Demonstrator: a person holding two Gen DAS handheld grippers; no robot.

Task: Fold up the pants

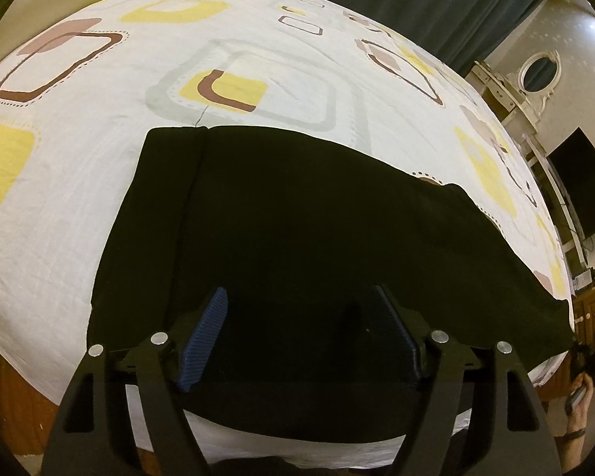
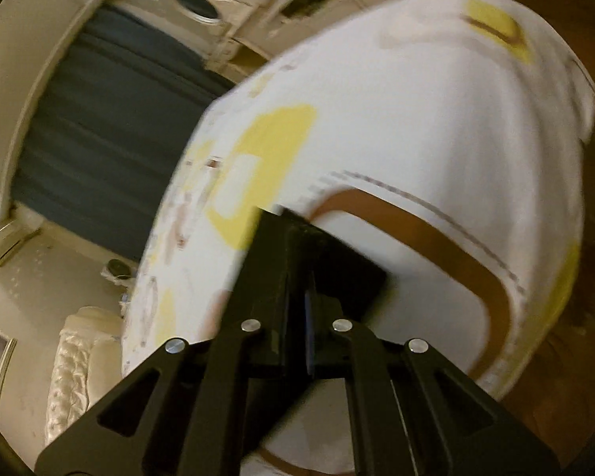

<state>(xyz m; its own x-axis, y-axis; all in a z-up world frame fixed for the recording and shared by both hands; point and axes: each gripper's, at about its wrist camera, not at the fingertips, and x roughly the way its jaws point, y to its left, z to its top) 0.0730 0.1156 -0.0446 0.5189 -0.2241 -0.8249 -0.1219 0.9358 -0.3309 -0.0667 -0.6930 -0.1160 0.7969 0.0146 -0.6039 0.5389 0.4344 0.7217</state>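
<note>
Black pants [image 1: 297,218] lie flat on a bed with a white sheet [image 1: 258,59] printed with yellow, brown and grey squares. One leg reaches toward the bed's right corner. My left gripper [image 1: 297,297] hangs over the near part of the pants, open, with its blue pads [image 1: 202,341] wide apart and pressing on nothing. In the blurred right wrist view my right gripper [image 2: 299,261] is shut, and a black flap of the pants [image 2: 349,265] sticks out from between its fingers over the sheet [image 2: 416,139]. That same gripper [image 1: 585,359] shows at the leg's end in the left wrist view.
A dark curtain [image 1: 416,0] hangs behind the bed. A white dresser with an oval mirror [image 1: 539,71] and a black screen [image 1: 587,186] stand at the right. A person's hand [image 1: 575,408] is beside the bed corner. Wooden floor [image 2: 575,357] lies beyond the bed edge.
</note>
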